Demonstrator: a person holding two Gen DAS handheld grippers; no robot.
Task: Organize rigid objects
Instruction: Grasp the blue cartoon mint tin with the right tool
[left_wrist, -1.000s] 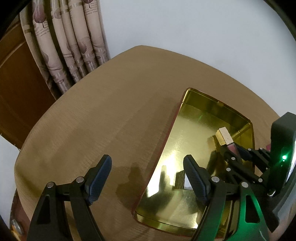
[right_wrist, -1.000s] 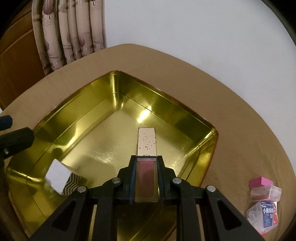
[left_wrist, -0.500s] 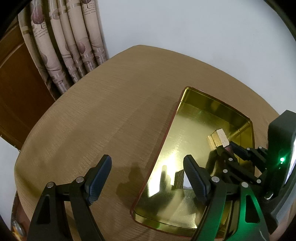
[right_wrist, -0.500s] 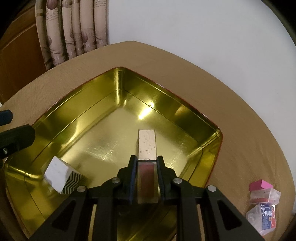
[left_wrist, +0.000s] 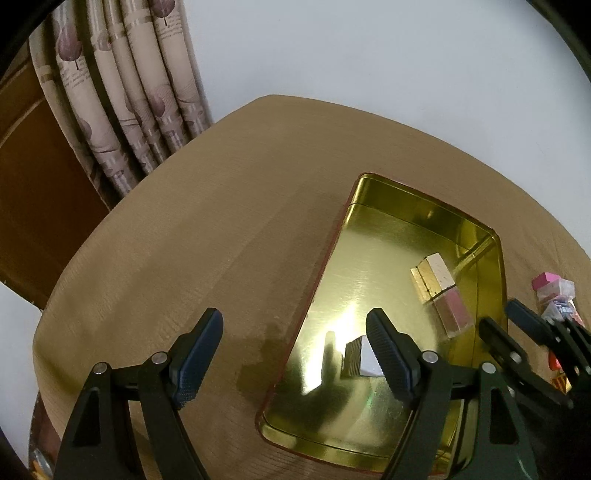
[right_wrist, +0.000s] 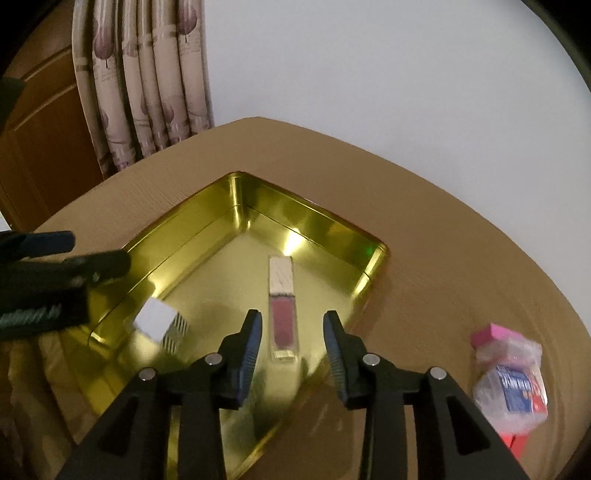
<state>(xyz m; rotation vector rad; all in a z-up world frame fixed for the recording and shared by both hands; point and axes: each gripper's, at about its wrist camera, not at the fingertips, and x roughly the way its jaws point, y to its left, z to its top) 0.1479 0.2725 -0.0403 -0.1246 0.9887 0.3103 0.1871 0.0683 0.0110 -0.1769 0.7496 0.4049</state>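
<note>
Two tools open, lip gloss released in the tin

One lip gloss tube (right_wrist: 282, 306) lies flat in the gold tin (right_wrist: 325, 225), freed since a second ago as the right tool (right_wrist: 291, 332) has just been opening, clear of it. Half-hidden behind a left tool (left_wrist: 295, 343) finger, spread wide and empty, sits a white box (right_wrist: 157, 323). Blurred packets (right_wrist: 511, 373) lie on the counter (left_wrist: 184, 240).

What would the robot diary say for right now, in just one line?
right gripper: jaws just opening, lip gloss released flat in gold tin | left gripper: open, empty | small packets: on table
</note>
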